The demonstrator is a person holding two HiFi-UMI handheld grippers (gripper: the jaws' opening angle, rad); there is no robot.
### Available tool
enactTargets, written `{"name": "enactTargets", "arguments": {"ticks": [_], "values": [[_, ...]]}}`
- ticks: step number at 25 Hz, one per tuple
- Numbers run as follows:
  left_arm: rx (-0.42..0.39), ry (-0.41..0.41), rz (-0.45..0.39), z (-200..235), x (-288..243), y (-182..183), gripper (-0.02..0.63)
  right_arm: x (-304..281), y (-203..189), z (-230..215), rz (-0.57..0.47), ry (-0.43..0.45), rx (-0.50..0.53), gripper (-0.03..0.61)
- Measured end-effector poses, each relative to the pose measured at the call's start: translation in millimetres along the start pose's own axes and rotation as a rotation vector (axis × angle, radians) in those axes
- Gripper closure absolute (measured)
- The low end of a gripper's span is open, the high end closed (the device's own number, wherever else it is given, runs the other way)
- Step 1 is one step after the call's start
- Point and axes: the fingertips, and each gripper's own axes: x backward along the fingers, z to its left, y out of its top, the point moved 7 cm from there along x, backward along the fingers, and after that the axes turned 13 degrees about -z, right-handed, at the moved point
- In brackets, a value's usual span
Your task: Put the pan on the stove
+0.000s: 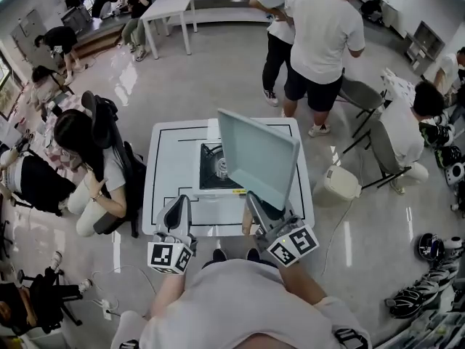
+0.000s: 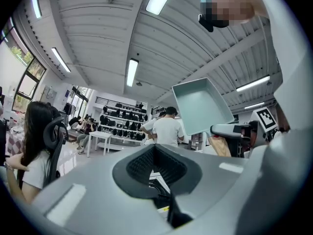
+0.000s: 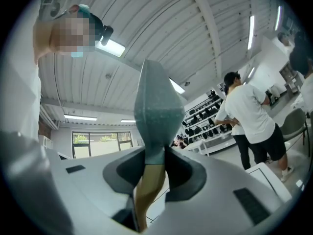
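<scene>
A pale teal square pan point(image 1: 258, 155) hangs tilted in the air over the right half of a white table point(image 1: 171, 166). My right gripper point(image 1: 256, 208) is shut on the pan's wooden handle point(image 3: 149, 185), and the pan point(image 3: 156, 111) rises edge-on between its jaws. A black portable stove point(image 1: 213, 167) sits in the table's middle, partly hidden behind the pan. My left gripper point(image 1: 176, 213) hovers over the table's near edge, shut and empty. Its fingertips point(image 2: 155, 148) meet, and the pan point(image 2: 201, 105) shows off to its right.
A seated person point(image 1: 87, 158) in a black chair is close to the table's left side. Two people point(image 1: 320, 35) stand beyond the far edge. A white bin point(image 1: 341, 182) and a folding chair point(image 1: 363, 97) stand to the right.
</scene>
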Motion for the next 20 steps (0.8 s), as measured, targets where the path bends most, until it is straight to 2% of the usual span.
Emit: {"name": "enactTargets", "arguments": {"ticks": [6,16,20], "values": [[0.018,0.046,0.018,3.4,-8.3,-9.7,0.603,-13.7,-23.9,-27.6,0.064,0.044,-0.194,0.462],[0.067,0.125,0.041,24.0,-9.9,-22.2,0.603,-34.7,-95.6,-66.3,0.201,0.067,-0.72,0.462],[0.066,0.147,0.054,32.3,-5.5,-24.8,0.603,-44.8,-124.5,-77.6,0.266,0.079,-0.858,0.46]]}}
